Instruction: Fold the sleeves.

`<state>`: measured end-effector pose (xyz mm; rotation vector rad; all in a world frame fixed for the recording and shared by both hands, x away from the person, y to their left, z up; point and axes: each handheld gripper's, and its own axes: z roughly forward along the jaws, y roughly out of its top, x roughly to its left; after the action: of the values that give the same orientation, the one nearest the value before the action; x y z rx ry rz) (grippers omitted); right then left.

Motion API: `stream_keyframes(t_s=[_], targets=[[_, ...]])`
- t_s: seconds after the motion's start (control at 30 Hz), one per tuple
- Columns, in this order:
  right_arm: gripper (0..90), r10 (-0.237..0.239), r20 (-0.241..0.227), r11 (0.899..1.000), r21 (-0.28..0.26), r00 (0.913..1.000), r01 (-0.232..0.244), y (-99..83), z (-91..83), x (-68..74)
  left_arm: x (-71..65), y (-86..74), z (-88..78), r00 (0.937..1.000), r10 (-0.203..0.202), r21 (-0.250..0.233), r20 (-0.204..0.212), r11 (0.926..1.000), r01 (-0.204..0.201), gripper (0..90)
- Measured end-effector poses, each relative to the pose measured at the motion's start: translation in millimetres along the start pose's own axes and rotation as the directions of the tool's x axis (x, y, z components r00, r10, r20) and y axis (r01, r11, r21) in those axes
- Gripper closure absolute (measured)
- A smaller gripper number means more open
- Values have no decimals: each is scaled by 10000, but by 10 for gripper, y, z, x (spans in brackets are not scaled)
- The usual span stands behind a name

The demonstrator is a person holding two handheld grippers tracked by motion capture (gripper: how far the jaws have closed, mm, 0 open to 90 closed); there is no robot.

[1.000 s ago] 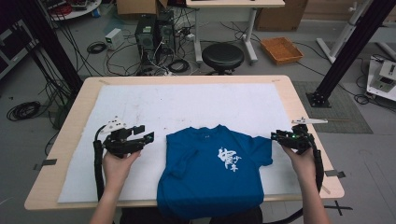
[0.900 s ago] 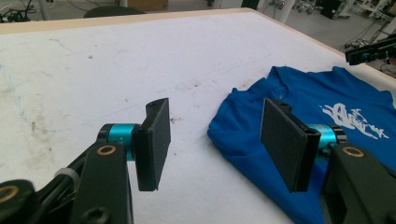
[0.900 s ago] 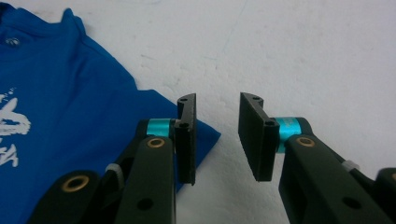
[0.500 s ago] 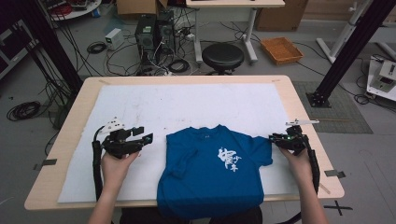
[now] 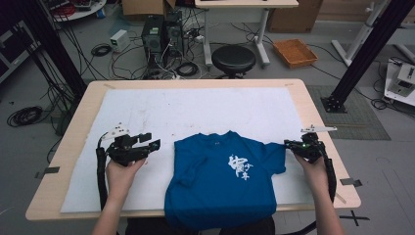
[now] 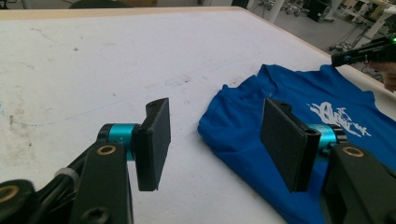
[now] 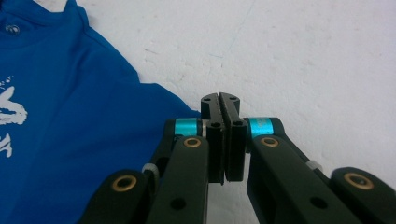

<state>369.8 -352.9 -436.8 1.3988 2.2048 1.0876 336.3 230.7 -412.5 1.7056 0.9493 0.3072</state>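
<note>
Blue T-shirt [image 5: 222, 183] lies lower centre; right gripper [image 7: 220, 103], at its sleeve edge, has just closed, cloth between pads not discernible. Left gripper [image 6: 212, 133] gapes, empty, lower left.

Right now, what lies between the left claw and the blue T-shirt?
Only bare white table cover. The high view shows that gap between the open left claw and the blue T-shirt.

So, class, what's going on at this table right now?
A person holds a claw in each hand over a blue T-shirt lying flat on a white mat. The right claw sits at the tip of one sleeve. Its jaws have just been closing and are now shut, with no cloth visible between them. The left claw hovers open beside the other sleeve, touching nothing.
</note>
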Motion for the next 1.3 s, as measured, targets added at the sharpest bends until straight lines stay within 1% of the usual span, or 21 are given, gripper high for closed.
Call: stream_keyframes(t_s=[0.1,0.2,0.37,0.5,0.63,0.77,0.9,0.97,1.07,1.23,1.27,1.3], targets=[[896,-6,-28,10000,-60,10000,6,19,-35,24,2,-2,6,10000,1,44,-7,10000,-1,430],[896,-148,-91,9996,-227,9998,146,53,-87,75,8,-3,11,10000,16,64,-21,10000,-16,430],[896,-368,-130,9985,-418,9992,363,113,-176,212,24,-4,26,9999,-109,53,4,9999,109,430],[897,-644,-121,9967,-507,9979,637,154,-229,317,35,-3,43,9999,-117,119,83,9999,116,430],[897,-773,-34,9956,-533,9970,770,190,-275,422,43,-3,50,9999,-90,166,146,9998,88,430],[897,-969,-124,9936,-591,9952,960,249,-303,550,43,-5,57,9998,-105,201,142,9997,102,430],[897,-1349,-292,9892,-619,9904,1329,326,-305,733,43,-8,68,9998,-118,264,153,9996,114,430],[897,-1574,-368,9860,-621,9868,1550,362,-300,831,41,-10,73,9997,-156,294,173,9995,151,430],[897,-1890,-518,9808,-593,9806,1859,403,-273,983,42,-12,84,9997,-108,376,200,9992,100,430],[897,-2320,-720,9721,-541,9701,2284,440,-173,1204,39,-15,99,9997,-139,456,224,9989,129,430],[897,-2291,-739,9729,-490,9706,2259,445,-157,1234,38,-15,101,9996,-132,444,234,9989,121,430],[897,-2327,-817,9720,-524,9691,2290,454,-120,1273,33,-17,103,9996,-165,432,248,9989,154,430]])
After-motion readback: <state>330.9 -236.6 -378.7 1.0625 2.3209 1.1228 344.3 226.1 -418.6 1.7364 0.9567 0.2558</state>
